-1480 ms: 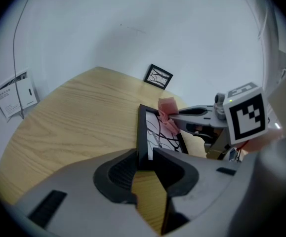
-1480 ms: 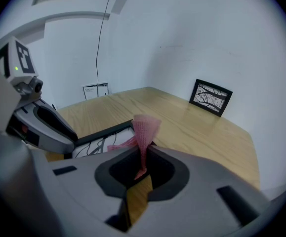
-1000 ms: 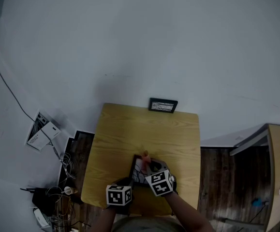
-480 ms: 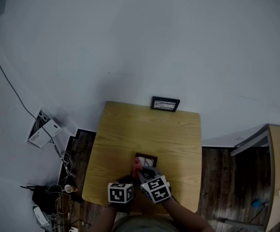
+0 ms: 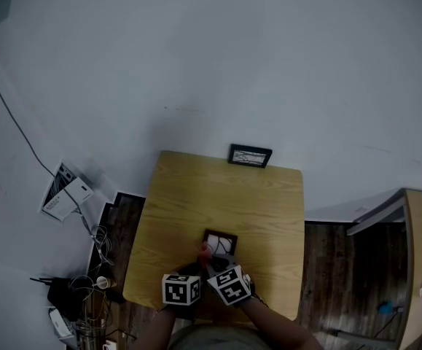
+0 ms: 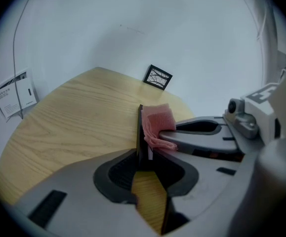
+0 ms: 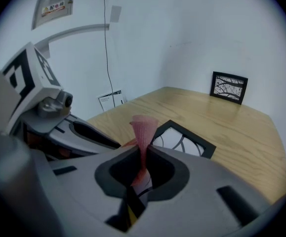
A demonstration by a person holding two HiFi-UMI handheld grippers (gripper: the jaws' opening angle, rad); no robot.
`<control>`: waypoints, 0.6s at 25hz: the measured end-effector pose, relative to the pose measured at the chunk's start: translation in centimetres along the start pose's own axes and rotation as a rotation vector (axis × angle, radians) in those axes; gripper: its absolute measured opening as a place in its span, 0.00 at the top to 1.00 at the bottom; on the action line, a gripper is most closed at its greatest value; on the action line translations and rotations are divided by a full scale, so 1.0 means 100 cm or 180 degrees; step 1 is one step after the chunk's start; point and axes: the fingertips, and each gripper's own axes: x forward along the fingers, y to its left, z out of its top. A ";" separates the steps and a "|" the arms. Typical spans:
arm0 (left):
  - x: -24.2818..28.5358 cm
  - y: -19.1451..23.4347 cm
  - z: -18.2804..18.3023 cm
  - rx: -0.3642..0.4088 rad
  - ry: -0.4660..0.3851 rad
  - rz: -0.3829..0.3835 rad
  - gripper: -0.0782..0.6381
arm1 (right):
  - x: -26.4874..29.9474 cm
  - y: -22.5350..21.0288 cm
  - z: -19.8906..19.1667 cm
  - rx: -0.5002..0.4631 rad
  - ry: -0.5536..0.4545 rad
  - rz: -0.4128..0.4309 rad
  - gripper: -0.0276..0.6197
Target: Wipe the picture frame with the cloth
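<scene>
Left hand-held gripper (image 6: 143, 156) is clamping the picture frame (image 6: 140, 130) edge-on at the counter's (image 5: 262, 195) near side. Right hand-held gripper (image 7: 143, 158) is pinching the pink cloth (image 7: 143, 127) shut, sitting just right of the frame's face with the cloth touching it. The frame's long edge is running away from both, so the right one is probably wiping along it.

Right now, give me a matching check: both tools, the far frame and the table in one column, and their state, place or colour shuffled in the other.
Column one:
1. left tool
2. right tool
3. far frame
4. table

Column two:
A. light wood
B. shut on the pink cloth
C. upright at the table's far edge
D. shut on the near frame's edge

Pairs: 1-D, 2-B, 3-C, 4-A
</scene>
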 end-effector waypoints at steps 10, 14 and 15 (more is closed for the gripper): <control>0.000 0.001 0.000 -0.0009 0.0008 0.0034 0.76 | 0.003 -0.003 -0.008 -0.0165 0.0134 0.0000 0.93; 0.000 0.001 0.000 -0.0011 0.0005 0.0054 0.76 | -0.003 -0.009 -0.014 -0.0078 0.0153 0.0018 0.93; 0.000 0.001 0.000 -0.0008 0.0009 0.0057 0.76 | -0.004 -0.010 -0.016 -0.0082 0.0165 0.0009 0.93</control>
